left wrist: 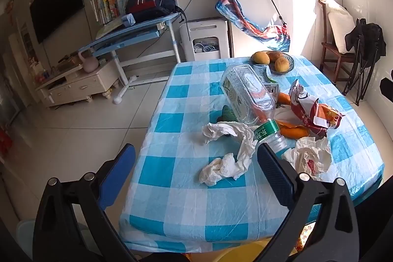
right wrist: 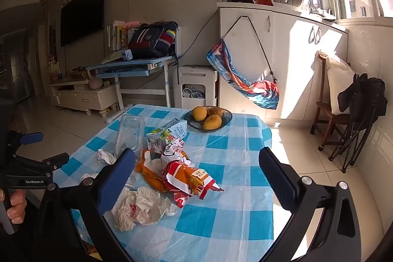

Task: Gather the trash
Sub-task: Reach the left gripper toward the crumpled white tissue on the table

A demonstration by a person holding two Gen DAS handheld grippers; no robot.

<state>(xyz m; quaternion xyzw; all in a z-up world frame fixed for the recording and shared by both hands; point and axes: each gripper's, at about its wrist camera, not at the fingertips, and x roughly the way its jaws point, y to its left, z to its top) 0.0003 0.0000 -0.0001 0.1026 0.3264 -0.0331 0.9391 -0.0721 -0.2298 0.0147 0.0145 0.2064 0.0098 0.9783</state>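
Hovering over the near edge of the checked blue-and-white tablecloth [left wrist: 172,188], the left gripper [left wrist: 194,173] and the right gripper [right wrist: 196,178] both hang with fingers spread wide and nothing between them.

The trash lies in one heap mid-table. Counted: three crumpled paper tissues, namely a long white one [left wrist: 235,151] just ahead of the left gripper, a second with a red smear [right wrist: 140,208] at the heap's near side, and a small one [right wrist: 105,156] beside the clear plastic bottle [left wrist: 248,100]. That bottle lies on its side, its green-labelled neck towards the left gripper. There is also one torn red-and-orange snack wrapper [right wrist: 189,176], one drink carton [right wrist: 172,131] and some orange peel [right wrist: 152,176] (pieces too tangled to count).

Beyond the heap stands one dark bowl [right wrist: 226,119] holding three mangoes [right wrist: 211,122], well apart from the trash. The snack wrapper partly covers the peel. A hand [right wrist: 14,208] grips the left gripper's handle.
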